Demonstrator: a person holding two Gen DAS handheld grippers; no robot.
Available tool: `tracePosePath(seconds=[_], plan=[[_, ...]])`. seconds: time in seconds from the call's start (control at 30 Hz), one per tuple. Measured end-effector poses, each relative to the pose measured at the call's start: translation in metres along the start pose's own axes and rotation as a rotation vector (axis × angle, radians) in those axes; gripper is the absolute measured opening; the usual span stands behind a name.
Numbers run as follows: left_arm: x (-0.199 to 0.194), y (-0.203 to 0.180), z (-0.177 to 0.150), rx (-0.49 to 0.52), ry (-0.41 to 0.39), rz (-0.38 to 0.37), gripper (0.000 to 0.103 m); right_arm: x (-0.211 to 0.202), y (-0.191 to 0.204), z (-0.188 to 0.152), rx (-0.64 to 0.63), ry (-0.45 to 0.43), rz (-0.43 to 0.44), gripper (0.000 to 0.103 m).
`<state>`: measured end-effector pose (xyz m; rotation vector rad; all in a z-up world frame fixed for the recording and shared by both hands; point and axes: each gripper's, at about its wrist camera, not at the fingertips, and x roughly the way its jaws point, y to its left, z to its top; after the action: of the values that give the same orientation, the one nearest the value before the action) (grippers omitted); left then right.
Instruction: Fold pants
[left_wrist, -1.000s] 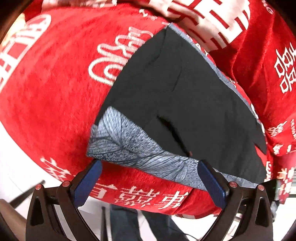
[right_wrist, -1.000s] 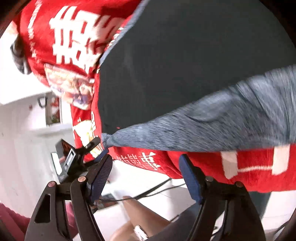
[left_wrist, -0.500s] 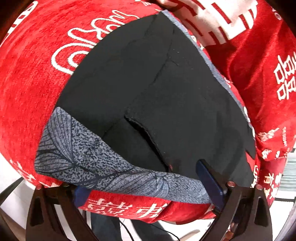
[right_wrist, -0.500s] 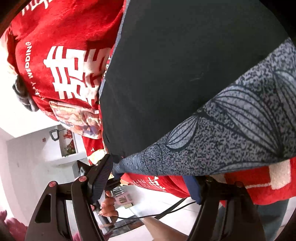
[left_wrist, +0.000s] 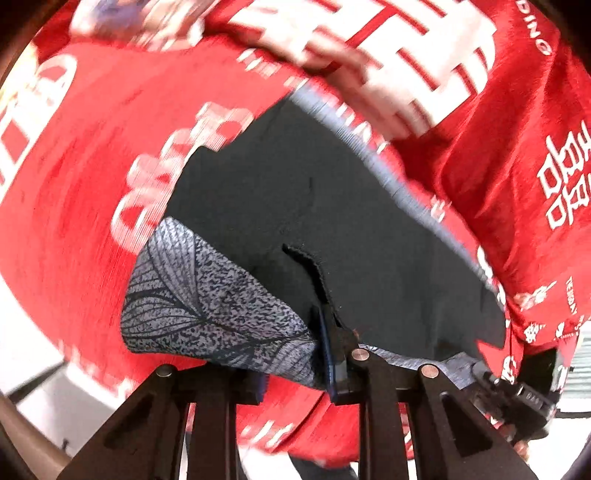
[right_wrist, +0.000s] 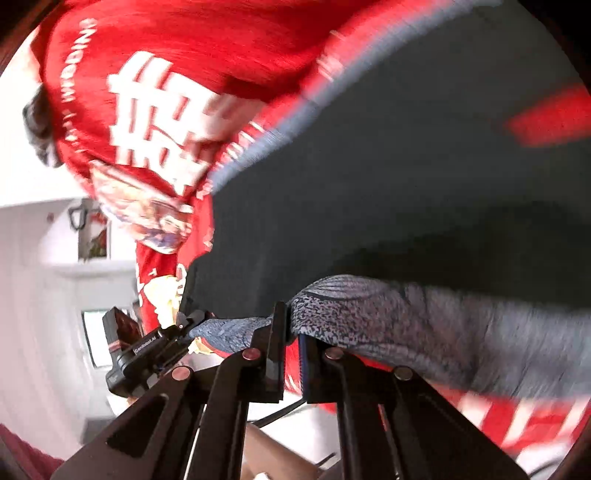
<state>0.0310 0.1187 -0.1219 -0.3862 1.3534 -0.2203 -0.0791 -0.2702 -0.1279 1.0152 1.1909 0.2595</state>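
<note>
Dark pants (left_wrist: 332, 206) spread across a red cloth (left_wrist: 81, 155) printed with white characters, filling the centre of the left wrist view and the right half of the right wrist view. Grey leaf-patterned hem (left_wrist: 207, 295) running along the near edge, low in both frames, partly lifted off the cloth. Left gripper (left_wrist: 295, 363) at bottom centre of its frame, clenched on that hem, the patterned fabric bunched between the blue pads. Right gripper (right_wrist: 291, 350) at bottom centre of its own frame, likewise clamped on the hem (right_wrist: 369, 314), fabric rising in a small peak just above the pads. Left gripper also visible in the right wrist view at lower left (right_wrist: 184, 323), pinching the same edge farther along. Right gripper seen at the lower right of the left wrist view (left_wrist: 480, 369), at the hem's far corner. Much of both frames streaked with motion blur. White wall and shelf (right_wrist: 88, 266) at the left of the right wrist view.
</note>
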Motion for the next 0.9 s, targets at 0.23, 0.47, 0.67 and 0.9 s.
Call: tracePosePath(seconds=[0.23,0.47,0.67,0.9], plan=[[0.04,-0.061,0.096,0.127,-0.156,0.107,0.052,0.024,0.023,0.121,-0.14,-0.003,-0.038,0.006],[0.074,-0.061,0.145,0.054,-0.209,0.24,0.093,0.078,0.0,0.188,-0.021,-0.042,-0.067,0.006],[0.05,-0.081,0.146,0.144,-0.258,0.325,0.093,0.097,-0.001,0.197,-0.009,-0.03,-0.112,0.026],[0.025,-0.076,0.141,0.136,-0.239,0.358,0.093,0.054,0.027,0.188,-0.074,-0.071,-0.068,0.077]])
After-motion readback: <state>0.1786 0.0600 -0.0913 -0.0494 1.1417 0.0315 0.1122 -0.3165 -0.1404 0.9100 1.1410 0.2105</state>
